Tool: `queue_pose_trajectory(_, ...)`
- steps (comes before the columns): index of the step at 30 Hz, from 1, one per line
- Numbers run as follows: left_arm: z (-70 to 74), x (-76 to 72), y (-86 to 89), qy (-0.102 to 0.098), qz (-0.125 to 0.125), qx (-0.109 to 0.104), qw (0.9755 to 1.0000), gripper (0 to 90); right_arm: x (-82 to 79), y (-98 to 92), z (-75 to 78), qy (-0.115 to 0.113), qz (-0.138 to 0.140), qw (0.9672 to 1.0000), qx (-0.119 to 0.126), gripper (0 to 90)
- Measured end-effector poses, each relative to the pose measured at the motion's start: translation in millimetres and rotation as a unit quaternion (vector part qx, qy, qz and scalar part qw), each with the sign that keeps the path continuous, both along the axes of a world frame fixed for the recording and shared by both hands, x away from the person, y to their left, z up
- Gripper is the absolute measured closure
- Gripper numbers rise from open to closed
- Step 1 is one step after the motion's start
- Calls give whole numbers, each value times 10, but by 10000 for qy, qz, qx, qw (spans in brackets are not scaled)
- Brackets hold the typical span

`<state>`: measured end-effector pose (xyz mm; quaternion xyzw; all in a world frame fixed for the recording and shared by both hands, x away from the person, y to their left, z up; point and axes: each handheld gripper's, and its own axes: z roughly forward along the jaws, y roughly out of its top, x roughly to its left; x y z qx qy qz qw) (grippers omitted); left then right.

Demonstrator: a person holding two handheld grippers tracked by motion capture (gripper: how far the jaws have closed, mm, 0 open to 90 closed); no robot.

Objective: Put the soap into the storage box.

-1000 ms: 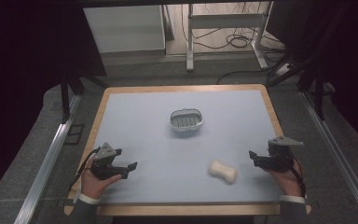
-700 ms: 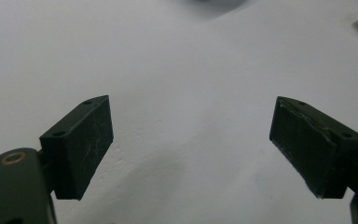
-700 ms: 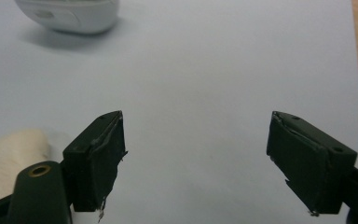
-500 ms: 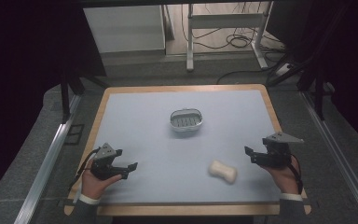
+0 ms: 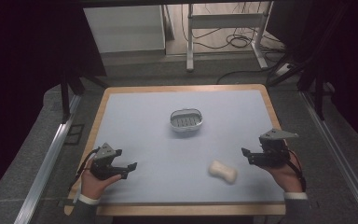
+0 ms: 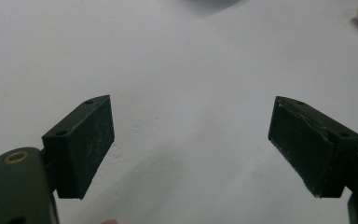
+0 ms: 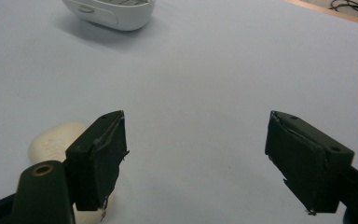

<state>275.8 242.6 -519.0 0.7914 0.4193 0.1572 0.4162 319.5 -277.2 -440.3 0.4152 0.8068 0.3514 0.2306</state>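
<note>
The bar of soap lay on the pale blue counter, near the front edge and right of centre, pale cream and pinched at the waist like a small bone. Its long axis ran from the near right toward the far left in the high view, slightly slanted rather than square to the counter's edge. It touched nothing but the surface beneath it.

The right gripper was the nearer of the two by a clear margin. It sat just to the right of the soap with its jaws spread wide and empty, pointing leftward across the counter. In the right gripper view the soap showed low at the left, partly behind the left jaw, so it lay off to that side of the gap between the jaws, not yet between them. Reaching it would probably call for a shift toward that side and a little forward.

The soap dish, white with a slatted grey insert, stood near the middle of the counter, farther away than the soap and well apart from it.

The left gripper rested near the front left of the counter, jaws likewise spread and holding nothing, well apart from the soap.
</note>
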Motion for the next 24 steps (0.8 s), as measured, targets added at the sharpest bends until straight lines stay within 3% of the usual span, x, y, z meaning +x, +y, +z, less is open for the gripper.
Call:
queue_pose_trajectory(4, -8, 3, -9, 20, -25, 37, 10000, 148, -17, 96, 0, 77, 245, 9996, -87, 209)
queue_pose_trajectory(15, 17, -17, -32, -14, -14, 134, 9999, 148, -26, 312, -27, 312, 583, 9970, -394, 234)
queue_pose_trajectory(20, 4, -8, -38, -2, -30, 157, 9999, 148, -42, 416, -30, 445, 795, 9945, -514, 241)
queue_pose_trajectory(24, -3, -6, -48, 17, -40, 166, 9999, 147, -23, 526, -82, 624, 1009, 9904, -707, 242)
